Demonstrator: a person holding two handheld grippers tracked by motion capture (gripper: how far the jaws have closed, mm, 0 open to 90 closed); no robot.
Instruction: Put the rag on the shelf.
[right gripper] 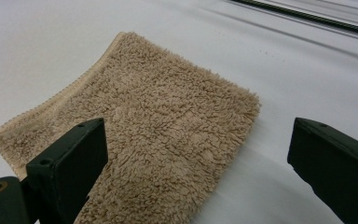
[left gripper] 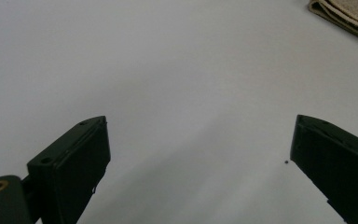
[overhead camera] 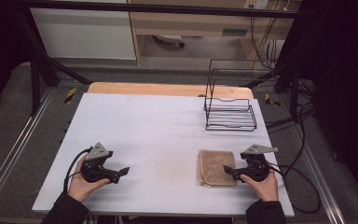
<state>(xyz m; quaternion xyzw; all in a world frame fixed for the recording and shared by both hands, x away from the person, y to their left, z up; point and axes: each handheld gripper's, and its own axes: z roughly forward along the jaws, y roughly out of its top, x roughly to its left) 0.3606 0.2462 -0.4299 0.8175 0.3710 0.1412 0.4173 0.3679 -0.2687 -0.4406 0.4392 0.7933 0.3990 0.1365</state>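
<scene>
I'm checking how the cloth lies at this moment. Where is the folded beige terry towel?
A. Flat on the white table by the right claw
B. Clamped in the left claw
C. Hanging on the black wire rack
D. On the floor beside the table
A: the folded beige terry towel lies flat on the white table, just in front of the open right claw, with no pad pressing it.
</scene>
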